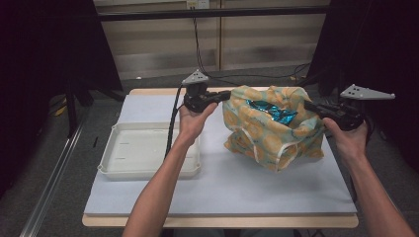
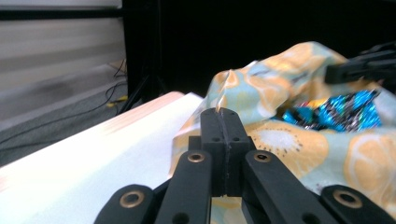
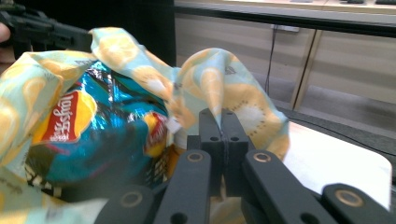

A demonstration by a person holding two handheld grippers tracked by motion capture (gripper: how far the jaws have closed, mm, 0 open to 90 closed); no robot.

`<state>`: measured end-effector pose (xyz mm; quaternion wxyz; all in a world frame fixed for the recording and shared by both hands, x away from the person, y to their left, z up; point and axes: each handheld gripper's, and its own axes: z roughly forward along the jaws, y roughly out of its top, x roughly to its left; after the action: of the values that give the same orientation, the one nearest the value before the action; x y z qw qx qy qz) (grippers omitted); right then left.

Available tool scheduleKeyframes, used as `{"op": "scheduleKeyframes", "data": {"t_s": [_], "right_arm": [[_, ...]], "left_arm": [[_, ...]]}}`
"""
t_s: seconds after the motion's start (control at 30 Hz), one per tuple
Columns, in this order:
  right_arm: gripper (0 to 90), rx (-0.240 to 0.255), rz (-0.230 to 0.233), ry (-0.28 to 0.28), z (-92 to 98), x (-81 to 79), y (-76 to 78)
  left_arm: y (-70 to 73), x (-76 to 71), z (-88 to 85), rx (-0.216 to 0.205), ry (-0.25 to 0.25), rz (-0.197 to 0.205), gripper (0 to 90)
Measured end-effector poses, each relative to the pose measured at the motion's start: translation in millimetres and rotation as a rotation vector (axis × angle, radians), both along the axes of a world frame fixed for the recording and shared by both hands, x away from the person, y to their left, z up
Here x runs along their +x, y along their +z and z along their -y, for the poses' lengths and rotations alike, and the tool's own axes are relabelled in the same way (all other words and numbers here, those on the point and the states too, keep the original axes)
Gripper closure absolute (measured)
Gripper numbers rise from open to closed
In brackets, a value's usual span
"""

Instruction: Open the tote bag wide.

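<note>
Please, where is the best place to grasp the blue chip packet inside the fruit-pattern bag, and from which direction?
Probably from above, through the bag's open mouth, which the left gripper and right gripper hold apart by the rim. Pinch the upper crinkled edge of the chip packet: it lies topmost, and cloth walls block its sides.

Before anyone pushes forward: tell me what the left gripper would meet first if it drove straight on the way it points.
The left gripper, shut on the fruit-print bag's rim, points across the bag's mouth. It would likely meet the blue chip packet inside first, with the right gripper beyond on the far rim. Depth is unclear.
</note>
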<state>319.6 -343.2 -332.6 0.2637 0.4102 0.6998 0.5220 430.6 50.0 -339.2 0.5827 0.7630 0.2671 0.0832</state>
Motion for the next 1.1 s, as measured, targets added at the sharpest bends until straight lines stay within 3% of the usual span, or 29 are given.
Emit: {"op": "scheduleKeyframes", "data": {"t_s": [0.1, 0.23, 0.27, 0.33, 0.4, 0.43, 0.5, 0.53, 0.63, 0.67, 0.77, 0.9, 1.0, 1.1], "right_arm": [[90.0, -0.003, -0.004, -0.022, 6.1, -0.6, -3.0], [90.0, -0.036, -0.027, -0.065, 16.6, -3.1, -15.1], [90.0, -0.026, -0.04, -0.071, 21.2, -4.1, -22.5], [90.0, -0.025, -0.051, -0.077, 24.5, -5.8, -29.7], [90.0, -0.028, -0.061, -0.076, 25.9, -7.4, -36.0], [90.0, -0.031, -0.067, -0.074, 26.1, -8.1, -39.4], [90.0, -0.022, -0.075, -0.063, 25.1, -8.4, -45.6], [90.0, -0.028, -0.076, -0.06, 22.3, -8.6, -48.6], [90.0, -0.035, -0.081, -0.049, 16.3, -8.2, -53.7], [90.0, -0.045, -0.081, -0.044, 14.6, -8.4, -55.1], [90.0, -0.075, -0.094, -0.046, 14.0, -9.1, -59.2], [83.2, -0.057, -0.081, -0.026, 14.9, -11.2, -56.4], [76.2, -0.05, -0.053, -0.003, 12.2, -12.2, -48.0], [70.5, -0.046, -0.023, 0.011, 7.8, -12.3, -35.5]], "left_arm": [[-11.6, 5.1, -5.8, -0.008, 0.006, -0.041, 90.0], [-35.2, 6.3, -10.4, 0.076, 0.021, -0.074, 90.0], [-40.7, 6.0, -11.7, 0.073, 0.014, -0.09, 90.0], [-47.0, 3.9, -11.6, 0.104, 0.007, -0.096, 90.0], [-55.2, 1.1, -8.9, 0.172, -0.007, -0.1, 90.0], [-59.1, 1.6, -8.4, 0.182, -0.003, -0.112, 90.0], [-67.6, 4.8, -8.7, 0.139, -0.001, -0.159, 90.0], [-70.0, 5.3, -7.0, 0.144, -0.002, -0.166, 90.0], [-77.6, 1.7, 4.0, 0.24, -0.024, -0.148, 90.0], [-79.9, 1.0, 5.3, 0.242, -0.034, -0.147, 90.0], [-84.9, -1.2, 0.1, 0.163, -0.049, -0.163, 90.0], [-82.2, -6.5, -9.0, 0.05, -0.062, -0.168, 85.5], [-69.7, -14.0, -13.4, 0.038, -0.059, -0.118, 73.1], [-57.1, -21.6, -19.0, 0.008, -0.056, -0.078, 67.9]]}}
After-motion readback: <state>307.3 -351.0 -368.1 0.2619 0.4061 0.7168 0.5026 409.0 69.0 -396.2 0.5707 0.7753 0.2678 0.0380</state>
